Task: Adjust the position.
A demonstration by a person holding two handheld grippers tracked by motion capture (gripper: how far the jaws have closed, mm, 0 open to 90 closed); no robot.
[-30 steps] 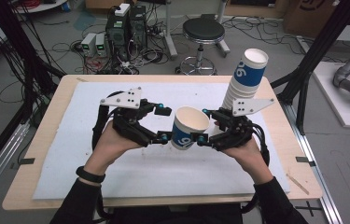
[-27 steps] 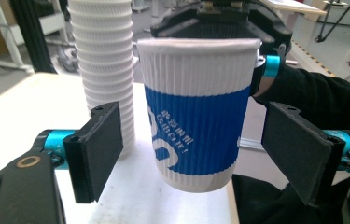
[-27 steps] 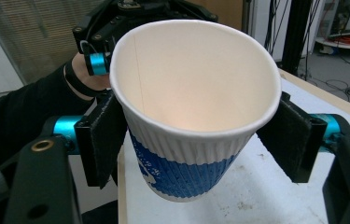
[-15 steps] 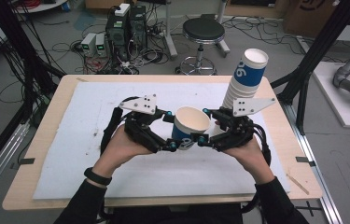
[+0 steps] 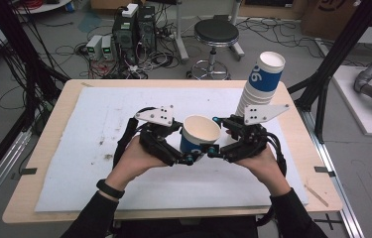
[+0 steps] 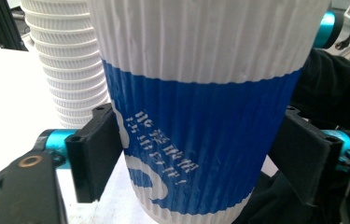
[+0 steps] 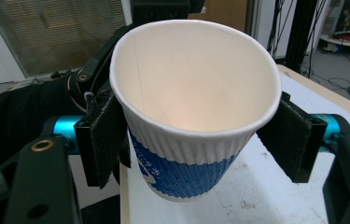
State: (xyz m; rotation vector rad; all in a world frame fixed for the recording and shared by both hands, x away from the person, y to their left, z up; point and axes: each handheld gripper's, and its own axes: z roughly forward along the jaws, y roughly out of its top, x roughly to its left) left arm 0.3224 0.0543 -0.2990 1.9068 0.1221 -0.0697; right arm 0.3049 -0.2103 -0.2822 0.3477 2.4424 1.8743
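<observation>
1. High view. A single paper cup (image 5: 201,135), white above and blue below, is held upright and mouth-up above the middle of the bench (image 5: 49,148), over its white sheet (image 5: 99,114). The left gripper (image 5: 186,157) meets it from one side and the right gripper (image 5: 212,151) from the other, so the cup hangs between two opposed holds, probably to pass it across or to steady it. A tall stack of cups (image 5: 260,84) stands behind the right gripper toward the far right of the bench, well placed as a source or a destination for the single cup.

2. Left gripper view. The left gripper (image 6: 200,154) has its jaws set at a medium width on either side of the cup (image 6: 200,116), level with the blue band. Both pads lie against the ribbed wall, which reads as a hold low on the body, where the cup is narrower and stiffer. The stack of cups (image 6: 65,60) rises beyond it on the white sheet.

3. Right gripper view. The right gripper (image 7: 200,135) flanks the cup (image 7: 191,107) just under the rim. Its left pad presses the wall; the right pad appears to touch, and the rim looks slightly oval, suggesting a light squeeze. The empty inside faces the camera.
</observation>
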